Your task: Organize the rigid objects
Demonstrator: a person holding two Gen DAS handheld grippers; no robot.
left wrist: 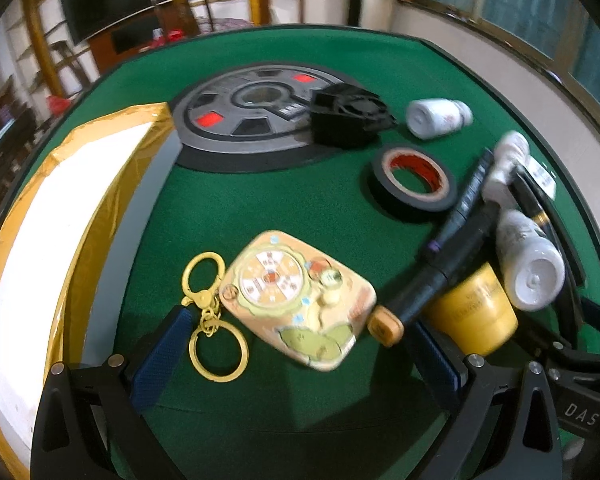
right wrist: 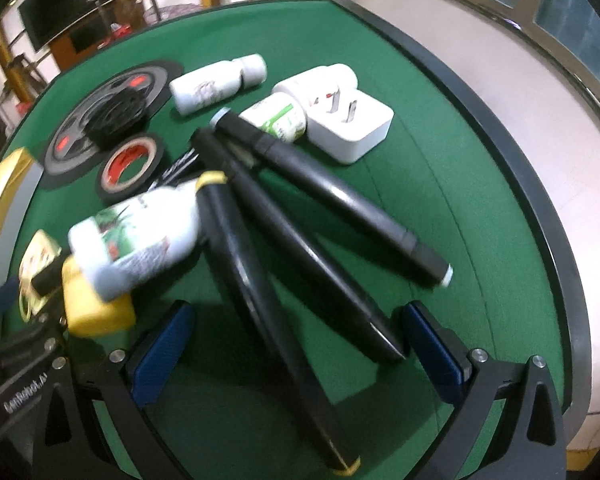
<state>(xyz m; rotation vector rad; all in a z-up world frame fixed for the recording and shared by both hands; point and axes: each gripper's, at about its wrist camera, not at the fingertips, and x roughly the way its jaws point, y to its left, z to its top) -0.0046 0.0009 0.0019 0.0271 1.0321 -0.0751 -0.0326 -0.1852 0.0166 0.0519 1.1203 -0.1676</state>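
Rigid items lie scattered on the green table (left wrist: 284, 200). My left gripper (left wrist: 300, 328) is open, low over a beige keychain toy (left wrist: 300, 292) with gold rings (left wrist: 214, 316); its fingers straddle the toy without touching it. To the right lie a black marker (left wrist: 444, 268), a yellow jar (left wrist: 476, 312) and a white bottle (left wrist: 528, 260). My right gripper (right wrist: 298, 312) is open around three black pens (right wrist: 312, 256) that fan out on the felt. A white bottle (right wrist: 140, 232) rests against the yellow jar (right wrist: 96, 308).
A box edged with gold tape (left wrist: 60, 220) stands at the left. Farther back are a grey round disc (left wrist: 252, 112), a black fan (left wrist: 348, 114), a black tape roll (left wrist: 414, 178), more white bottles (right wrist: 216, 84) and a white charger (right wrist: 352, 128). The table's right rim (right wrist: 540, 216) is close.
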